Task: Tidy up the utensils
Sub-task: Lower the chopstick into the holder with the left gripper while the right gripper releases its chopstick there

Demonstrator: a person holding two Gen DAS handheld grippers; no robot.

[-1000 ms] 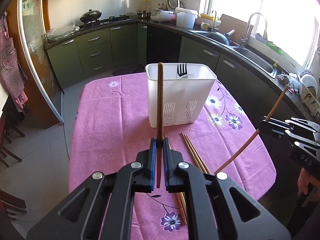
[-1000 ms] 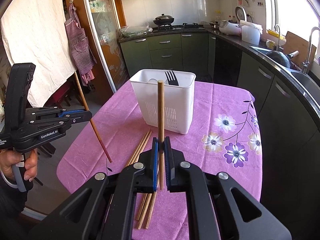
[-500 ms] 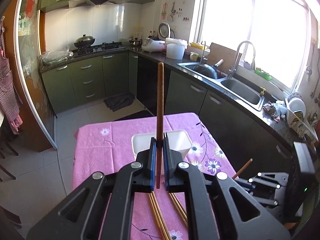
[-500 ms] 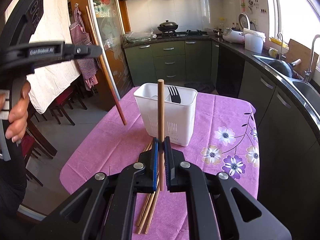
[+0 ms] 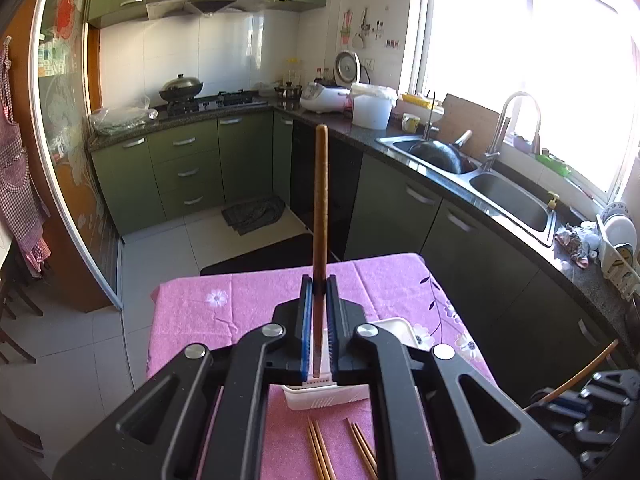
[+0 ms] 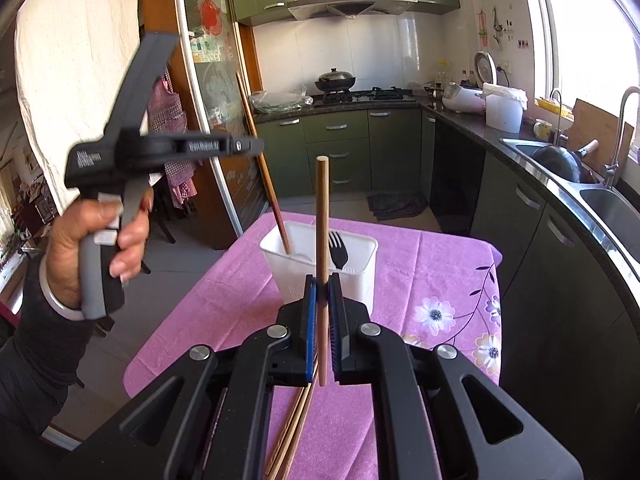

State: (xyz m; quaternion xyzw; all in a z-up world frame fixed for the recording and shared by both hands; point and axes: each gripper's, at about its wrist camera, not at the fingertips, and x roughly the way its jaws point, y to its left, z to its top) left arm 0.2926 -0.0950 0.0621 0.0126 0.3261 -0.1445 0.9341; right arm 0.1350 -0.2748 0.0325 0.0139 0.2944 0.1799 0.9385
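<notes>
Both tongs pinch one chopstick each: left tongs (image 5: 320,280) over the white utensil holder (image 6: 360,276), right tongs (image 6: 322,280) waiting; several chopsticks (image 5: 320,456) remain on the worktop (image 6: 440,264).

The tabletop (image 6: 448,256) is covered by a pink cloth (image 6: 224,300) printed with flowers. A white utensil holder (image 6: 366,276) stands on it, and loose wooden chopsticks (image 5: 320,452) lie flat on the cloth nearer the cameras, perhaps four, partly hidden.
</notes>
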